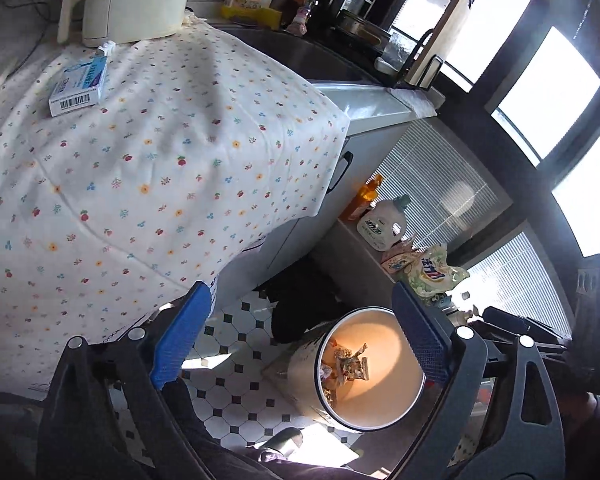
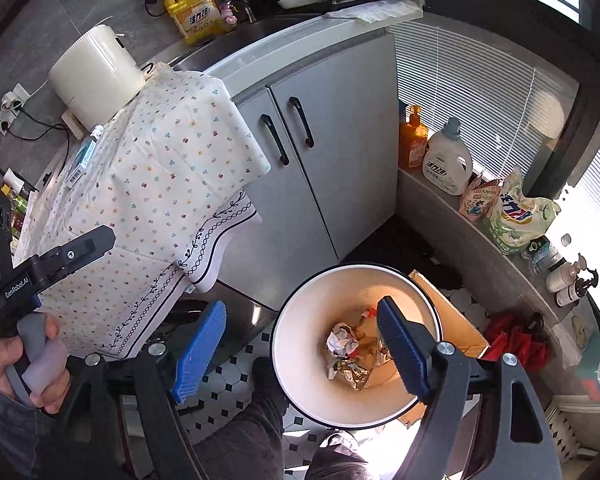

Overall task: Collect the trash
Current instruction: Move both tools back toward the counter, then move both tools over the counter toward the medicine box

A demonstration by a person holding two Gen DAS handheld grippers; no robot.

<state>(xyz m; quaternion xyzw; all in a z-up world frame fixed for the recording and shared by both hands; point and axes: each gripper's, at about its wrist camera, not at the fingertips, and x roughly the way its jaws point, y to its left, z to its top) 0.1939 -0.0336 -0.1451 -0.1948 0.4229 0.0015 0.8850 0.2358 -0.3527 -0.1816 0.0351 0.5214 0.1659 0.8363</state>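
The desk (image 2: 152, 184) fills the left half of both views under a flowered cloth (image 1: 148, 168), whose hem hangs over the edge at centre left of the right wrist view. Right of it stand grey cabinet doors (image 2: 332, 152) with two black handles. A low ledge (image 2: 460, 232) runs down the right side below the blinds, carrying an orange bottle (image 2: 412, 140), a white jug (image 2: 448, 160) and bags. Between desk, cabinet and ledge a small patch of tiled floor (image 1: 236, 384) stays open.

On that floor stands the bin (image 2: 300, 344), round, white-walled, dark-rimmed, in the lower centre of both views. It holds the trash (image 2: 352, 356): crumpled paper, foil and wrappers at the bottom. A cardboard box (image 2: 456, 320) sits just behind it on the right.

On the desk lie a small blue-and-white box (image 1: 78, 86) in the upper left and a white kettle (image 1: 136, 0) behind it.

The left gripper (image 1: 300, 344) has its blue fingers wide apart with nothing between them; the bin shows below the gap, nearer the right finger. The right gripper (image 2: 300, 348) also stands wide and empty; its right finger overlaps the bin's mouth in the view, the trash just left of it, well below. A hand (image 2: 40, 364) holding the left gripper's handle appears at the lower left of the right wrist view.
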